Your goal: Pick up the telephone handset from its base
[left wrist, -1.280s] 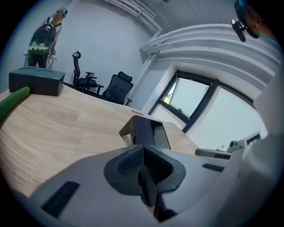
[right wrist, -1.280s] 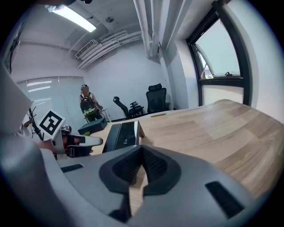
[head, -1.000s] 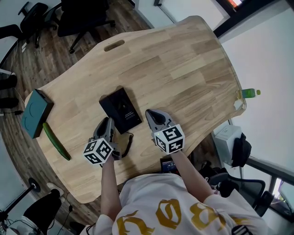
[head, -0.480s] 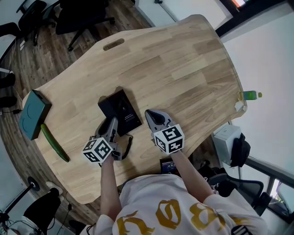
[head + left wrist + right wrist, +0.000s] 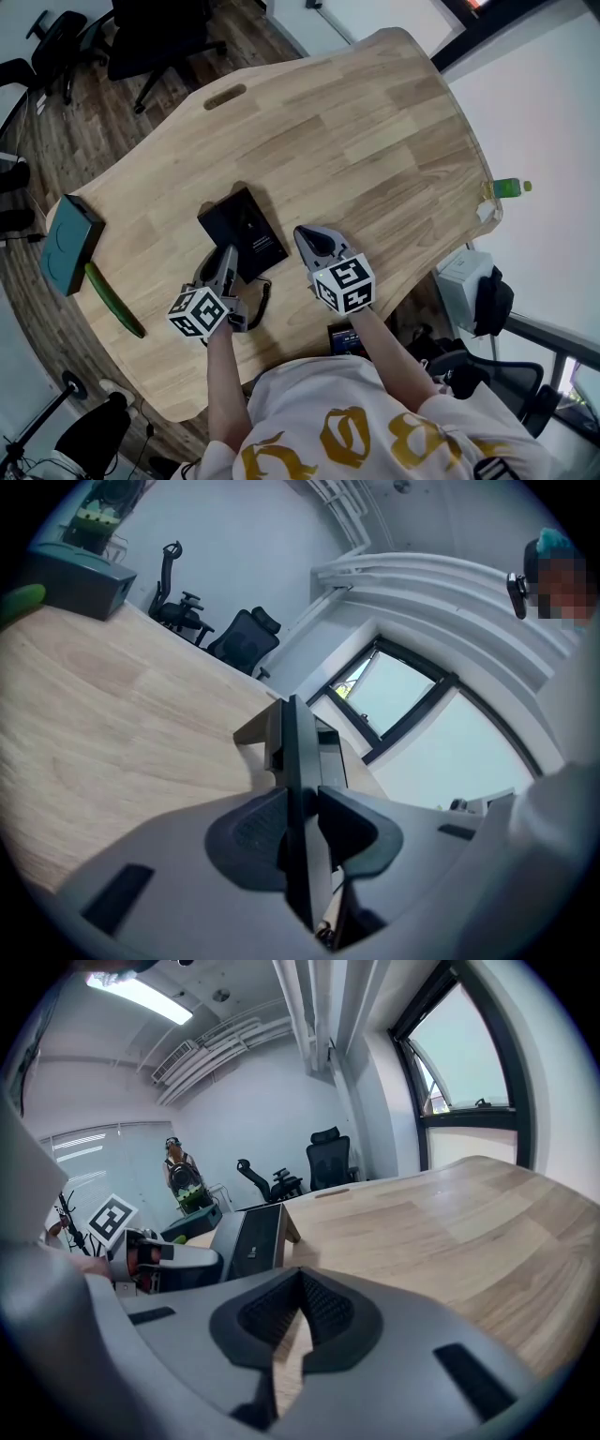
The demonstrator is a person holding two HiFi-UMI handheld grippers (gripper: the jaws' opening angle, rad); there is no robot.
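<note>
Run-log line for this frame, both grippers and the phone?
left gripper: fingers closing on handset | right gripper: shut, empty, beside base | stage: grasping, handset at base

Telephone base [image 5: 242,228]: black flat slab, long axis running 11 to 5 o'clock. Telephone handset [image 5: 298,752]: black, seen edge-on, at base's 7 o'clock side, between closing jaws of left gripper [image 5: 226,255]. Coiled cord [image 5: 263,302] at base's 6 o'clock.

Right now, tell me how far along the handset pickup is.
Done: the left gripper straddles the dark handset at the telephone base. In hand: its jaws are closing, and the pads look to be against the handset's sides. Left: the lift; the handset is not visibly off the base yet. The right gripper rests shut and empty alongside.
</note>
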